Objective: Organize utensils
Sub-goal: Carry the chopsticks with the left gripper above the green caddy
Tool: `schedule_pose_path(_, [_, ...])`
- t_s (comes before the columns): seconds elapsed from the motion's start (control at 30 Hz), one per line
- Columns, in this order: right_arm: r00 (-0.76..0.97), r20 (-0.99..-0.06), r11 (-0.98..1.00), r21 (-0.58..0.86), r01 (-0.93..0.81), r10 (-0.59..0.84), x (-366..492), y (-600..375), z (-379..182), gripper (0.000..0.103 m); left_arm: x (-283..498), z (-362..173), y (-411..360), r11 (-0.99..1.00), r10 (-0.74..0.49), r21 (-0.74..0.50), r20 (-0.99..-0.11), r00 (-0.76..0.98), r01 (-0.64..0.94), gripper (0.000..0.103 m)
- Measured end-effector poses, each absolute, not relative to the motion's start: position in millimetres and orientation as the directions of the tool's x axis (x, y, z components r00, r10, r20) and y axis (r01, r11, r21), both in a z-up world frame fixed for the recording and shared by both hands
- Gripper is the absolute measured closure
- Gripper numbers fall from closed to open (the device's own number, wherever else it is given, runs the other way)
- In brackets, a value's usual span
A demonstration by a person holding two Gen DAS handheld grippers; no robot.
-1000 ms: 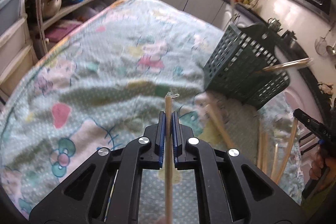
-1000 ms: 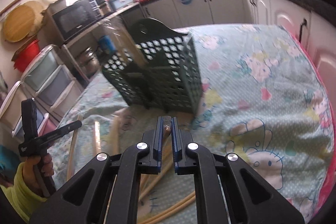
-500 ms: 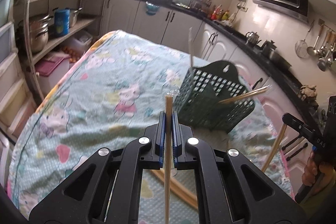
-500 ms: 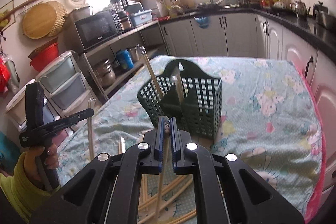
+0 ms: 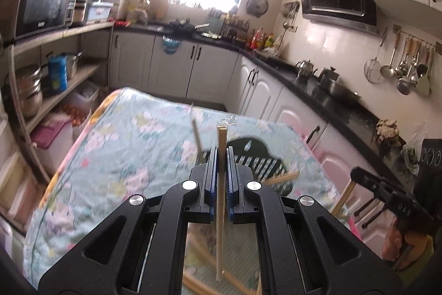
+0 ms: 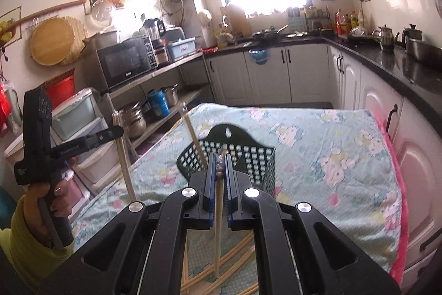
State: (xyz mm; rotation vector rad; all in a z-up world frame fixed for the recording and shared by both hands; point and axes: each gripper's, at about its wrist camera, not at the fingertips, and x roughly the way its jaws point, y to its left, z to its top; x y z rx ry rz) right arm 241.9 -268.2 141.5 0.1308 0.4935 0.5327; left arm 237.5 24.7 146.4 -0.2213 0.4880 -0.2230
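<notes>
Two hand-held black grippers are each carrying one pale wooden chopstick above a worktop covered in a pale green cloth printed with pink cartoon cats, so the step in hand appears to be the transfer of chopsticks into the holder. The left gripper (image 5: 221, 179) has its blue-padded jaws clamped fully together on a square-ended pale wooden chopstick (image 5: 220, 212), which stands nearly upright between the pads, its top poking above them and its lower end hanging free above the cloth. The right gripper (image 6: 220, 181) is likewise pinched closed on a second pale chopstick (image 6: 218, 228), gripped near its top with the rest dangling below. The dark green perforated plastic utensil basket (image 6: 248, 159) stands on the cloth-covered worktop (image 6: 331, 156) towards its far edge, straight ahead of both grippers; it seems already to hold at least one slanting chopstick (image 6: 193, 134). More loose chopsticks (image 6: 237, 250) lie scattered on the cloth near the worktop's near edge, beneath the grippers. In the right view a hand in a yellow sleeve (image 6: 41, 201) holds the left gripper's handle. The next move would probably call for bringing each chopstick over the basket's open top, lower end first, lowering it inside, then easing the jaws apart.
</notes>
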Motion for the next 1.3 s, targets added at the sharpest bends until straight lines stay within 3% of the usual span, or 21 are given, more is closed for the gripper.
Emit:
schedule_pose_path(0.67, [0.847, -0.289, 0.893, 0.214, -0.397, 0.446, 285, -281, 204, 0.097, 299, 194, -37, 0.960, -0.250, -0.198, -0.286, 0.925, 0.199, 0.102])
schedule_pose_path(1.07, [0.891, -0.208, 0.909, 0.204, -0.364, 0.404, 318, -289, 218, 0.097, 328, 173, -51, 0.964, -0.244, -0.173, -0.292, 0.925, 0.200, 0.102])
schedule_pose_path(1.3, [0.889, -0.221, 0.911, 0.203, -0.359, 0.400, 332, -282, 203, 0.097, 338, 150, -50, 0.966, -0.232, -0.185, -0.303, 0.924, 0.181, 0.102])
